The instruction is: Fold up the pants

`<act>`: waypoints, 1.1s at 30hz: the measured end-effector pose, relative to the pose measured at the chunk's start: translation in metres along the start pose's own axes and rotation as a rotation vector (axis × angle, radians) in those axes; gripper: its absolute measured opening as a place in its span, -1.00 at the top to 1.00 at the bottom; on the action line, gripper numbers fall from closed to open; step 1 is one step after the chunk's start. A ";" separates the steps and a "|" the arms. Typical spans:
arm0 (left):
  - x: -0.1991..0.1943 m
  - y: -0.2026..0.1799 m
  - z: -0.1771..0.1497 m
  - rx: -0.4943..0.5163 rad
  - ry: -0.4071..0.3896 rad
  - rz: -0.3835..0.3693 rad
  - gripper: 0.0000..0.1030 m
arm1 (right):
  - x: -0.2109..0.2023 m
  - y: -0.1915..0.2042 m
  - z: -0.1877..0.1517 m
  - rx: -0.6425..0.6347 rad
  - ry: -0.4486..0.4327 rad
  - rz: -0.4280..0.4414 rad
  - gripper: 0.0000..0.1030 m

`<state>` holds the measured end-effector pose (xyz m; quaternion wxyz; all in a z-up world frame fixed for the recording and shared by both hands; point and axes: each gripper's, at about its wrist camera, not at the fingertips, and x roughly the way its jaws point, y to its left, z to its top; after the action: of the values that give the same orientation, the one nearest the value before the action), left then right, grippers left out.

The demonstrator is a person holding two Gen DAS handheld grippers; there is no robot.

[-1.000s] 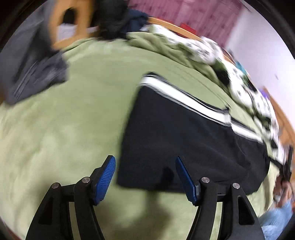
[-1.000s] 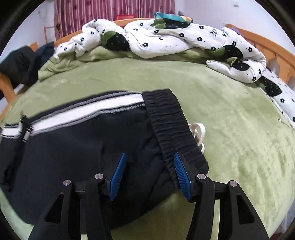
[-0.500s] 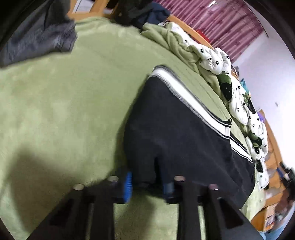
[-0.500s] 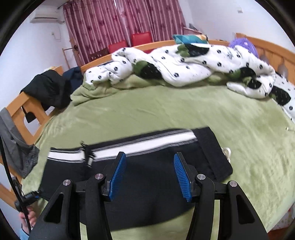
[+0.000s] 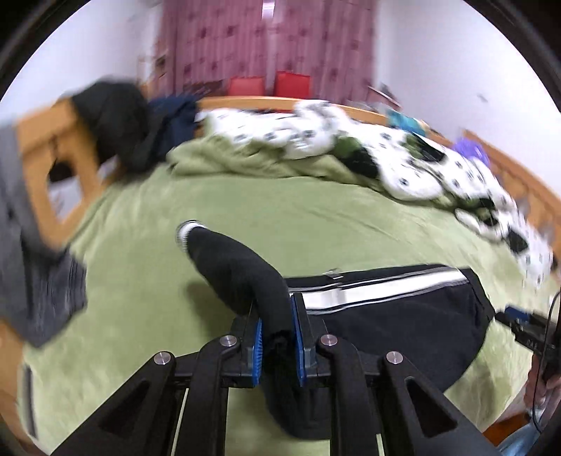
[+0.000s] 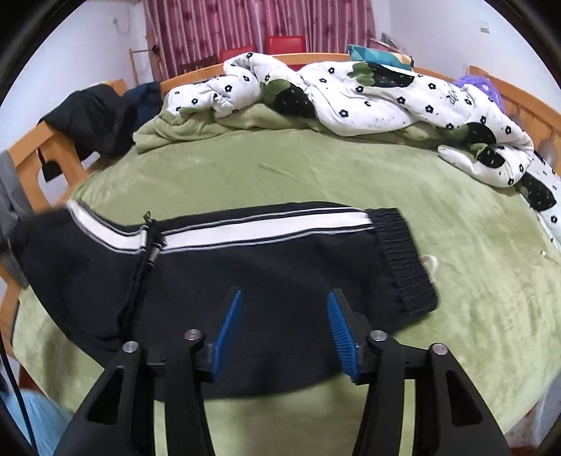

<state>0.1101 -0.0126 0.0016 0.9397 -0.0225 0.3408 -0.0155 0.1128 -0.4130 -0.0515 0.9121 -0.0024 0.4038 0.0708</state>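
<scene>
Pants (image 6: pixel 245 277) lie sideways under right gripper (image 6: pixel 284 333), jaws wide apart, nothing held; left gripper (image 5: pixel 277 338) pinches leg end, lifted.

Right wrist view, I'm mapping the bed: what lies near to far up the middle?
Hand-held gripper → pants → green blanket → flowered quilt → headboard → curtain.

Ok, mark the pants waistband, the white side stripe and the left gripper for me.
waistband (image 6: pixel 403 259), right wrist view, middle of the ribbed elastic
white side stripe (image 6: pixel 266 229), right wrist view, mid-length
left gripper (image 5: pixel 277 336), left wrist view, between fingertips clamping the pants
</scene>
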 end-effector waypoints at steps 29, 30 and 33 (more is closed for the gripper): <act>0.063 -0.225 -0.070 0.096 0.299 -0.465 0.09 | 0.008 -0.086 -0.017 0.183 -0.007 -0.040 0.03; 0.054 -0.216 -0.068 0.112 0.265 -0.433 -0.04 | 0.012 -0.081 -0.017 0.172 0.004 -0.039 0.03; 0.034 -0.175 -0.068 0.113 0.190 -0.331 -0.09 | 0.022 -0.063 -0.017 0.109 0.033 -0.058 0.03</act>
<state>0.0898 -0.1906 -0.0628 0.8877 -0.0238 0.4184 -0.1907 0.1233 -0.4737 -0.0824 0.9058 0.0345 0.4217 0.0223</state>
